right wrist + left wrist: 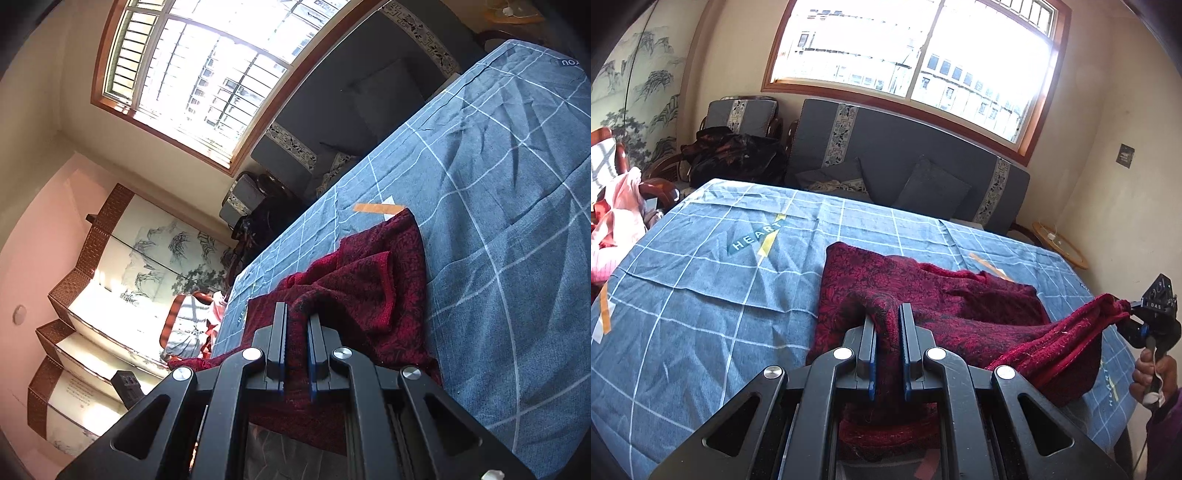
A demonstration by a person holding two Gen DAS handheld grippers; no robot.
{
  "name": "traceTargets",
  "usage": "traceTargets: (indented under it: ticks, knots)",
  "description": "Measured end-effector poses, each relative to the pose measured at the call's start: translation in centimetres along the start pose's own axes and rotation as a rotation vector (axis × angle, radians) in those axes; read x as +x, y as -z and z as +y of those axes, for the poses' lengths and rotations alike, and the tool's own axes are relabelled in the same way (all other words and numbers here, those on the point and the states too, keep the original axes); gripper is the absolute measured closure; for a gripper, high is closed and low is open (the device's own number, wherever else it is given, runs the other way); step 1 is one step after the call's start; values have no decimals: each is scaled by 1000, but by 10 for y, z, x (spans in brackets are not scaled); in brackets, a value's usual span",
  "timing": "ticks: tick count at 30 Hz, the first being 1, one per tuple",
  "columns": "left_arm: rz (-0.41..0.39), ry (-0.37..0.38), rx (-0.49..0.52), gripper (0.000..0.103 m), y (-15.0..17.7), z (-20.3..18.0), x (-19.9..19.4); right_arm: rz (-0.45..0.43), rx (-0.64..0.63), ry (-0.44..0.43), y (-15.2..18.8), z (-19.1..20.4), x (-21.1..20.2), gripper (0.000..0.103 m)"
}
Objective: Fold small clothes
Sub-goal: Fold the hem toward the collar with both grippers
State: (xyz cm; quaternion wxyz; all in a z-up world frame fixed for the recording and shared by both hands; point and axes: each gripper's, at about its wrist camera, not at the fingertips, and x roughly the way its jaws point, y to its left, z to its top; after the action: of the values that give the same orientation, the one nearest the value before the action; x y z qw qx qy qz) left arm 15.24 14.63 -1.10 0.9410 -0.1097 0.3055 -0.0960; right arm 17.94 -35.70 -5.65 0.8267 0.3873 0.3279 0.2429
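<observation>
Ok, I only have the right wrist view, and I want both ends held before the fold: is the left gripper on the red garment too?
Observer: Yes. The left wrist view shows the left gripper shut on a bunched ridge of the red garment, with fabric pinched between its jaws.
Operator: And from outside, how does my right gripper's bite look?
Observer: In that same view the right gripper pinches just a corner of the garment at its tips. The edge leading to it looks lifted off the blue checked cloth.
</observation>
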Motion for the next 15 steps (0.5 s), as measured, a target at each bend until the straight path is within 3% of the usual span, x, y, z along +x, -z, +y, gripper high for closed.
traceTargets:
  ticks: [15]
  knots:
    - [34, -31, -8, 93, -5, 6, 32, 5, 4, 28, -7, -12, 18, 93]
